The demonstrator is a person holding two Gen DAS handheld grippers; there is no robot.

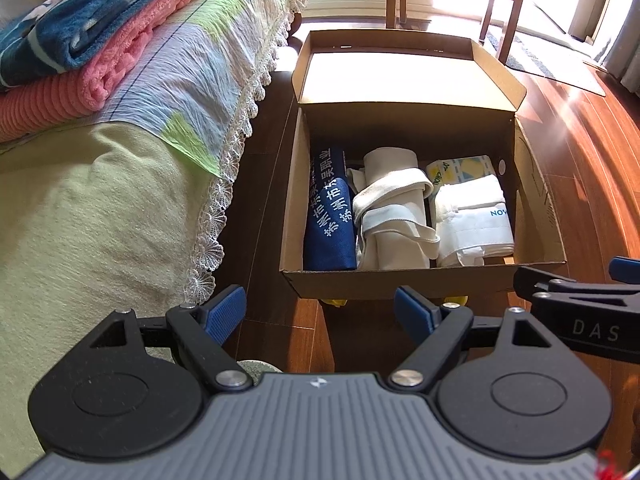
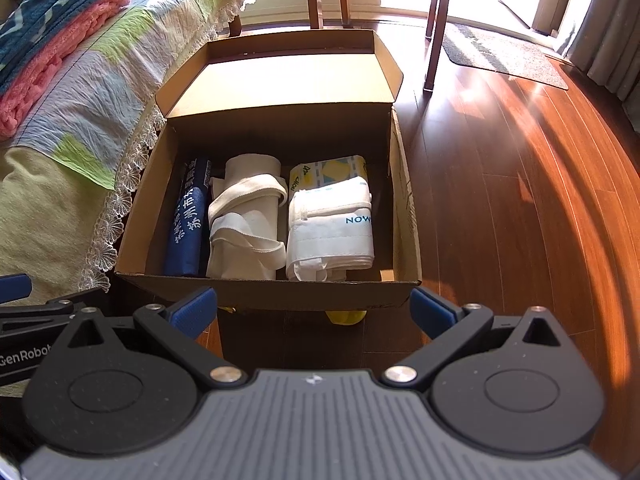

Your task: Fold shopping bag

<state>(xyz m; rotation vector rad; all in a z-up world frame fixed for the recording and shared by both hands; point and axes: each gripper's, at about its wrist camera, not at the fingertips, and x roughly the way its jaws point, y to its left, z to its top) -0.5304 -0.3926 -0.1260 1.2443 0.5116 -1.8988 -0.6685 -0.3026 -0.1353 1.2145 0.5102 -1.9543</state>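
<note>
An open cardboard box (image 1: 538,204) (image 2: 406,224) stands on the wooden floor beside the bed. Inside lie rolled and folded shopping bags: a navy one with white characters (image 1: 330,220) (image 2: 186,228) at the left, a cream canvas one with straps (image 1: 394,208) (image 2: 248,224) in the middle, a white one (image 1: 474,224) (image 2: 332,236) at the right, and a yellow-and-blue patterned one (image 1: 460,168) (image 2: 328,172) behind it. My left gripper (image 1: 320,308) hangs open just short of the box's near wall, nothing between its blue pads. My right gripper (image 2: 314,308) is open likewise, empty.
A bed (image 1: 80,216) with a green blanket and lace-edged patchwork cover lies to the left, with folded blue and pink towels (image 1: 80,40) on it. A wooden chair (image 2: 384,0) stands beyond the box's raised lid. A grey mat (image 2: 504,56) lies on the floor at the far right.
</note>
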